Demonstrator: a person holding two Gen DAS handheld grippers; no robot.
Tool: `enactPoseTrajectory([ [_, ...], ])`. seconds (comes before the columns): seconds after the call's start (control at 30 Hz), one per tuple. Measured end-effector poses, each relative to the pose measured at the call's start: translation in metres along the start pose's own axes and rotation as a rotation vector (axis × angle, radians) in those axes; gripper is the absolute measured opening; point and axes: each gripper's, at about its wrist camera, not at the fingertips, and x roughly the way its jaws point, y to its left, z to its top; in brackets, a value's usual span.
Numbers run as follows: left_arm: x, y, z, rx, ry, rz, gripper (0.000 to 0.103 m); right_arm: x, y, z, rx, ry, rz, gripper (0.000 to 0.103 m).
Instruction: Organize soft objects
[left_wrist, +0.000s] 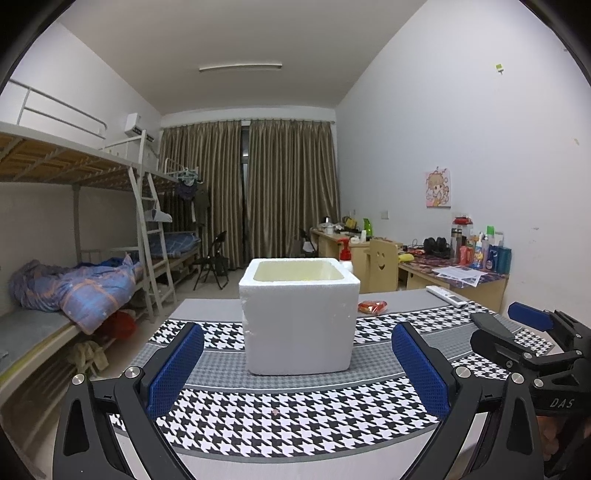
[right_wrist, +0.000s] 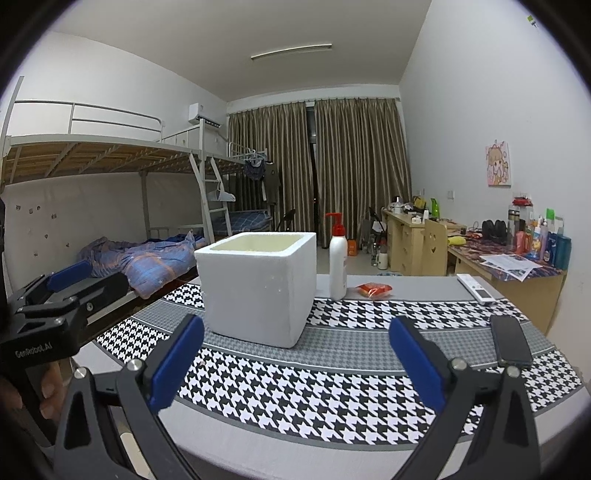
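Foam box (left_wrist: 297, 314) stands mid-surface (left_wrist: 295, 424), open-topped. Both grippers, left (left_wrist: 297, 369) and right (right_wrist: 295, 360), hover at the near edge, fingers spread, empty.

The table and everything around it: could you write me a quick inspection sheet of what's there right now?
Surface: table under a houndstooth cloth.
Job's things: open white foam box on the cloth; small red packet behind it.
Clutter: pump bottle, white remote, dark phone.
Grippers: left gripper and right gripper both open and empty, short of the box.
Cables: nothing seen.
Surroundings: bunk beds to the left, desks to the right, closed curtains beyond.
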Motion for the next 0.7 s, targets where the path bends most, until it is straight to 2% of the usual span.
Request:
enactPoseTrajectory([
  [0.7, -0.007, 0.001, -0.014, 0.001, 0.016, 0.007, 0.102, -0.007, 0.000, -0.012, 0.009, 0.009, 0.002, 0.102],
])
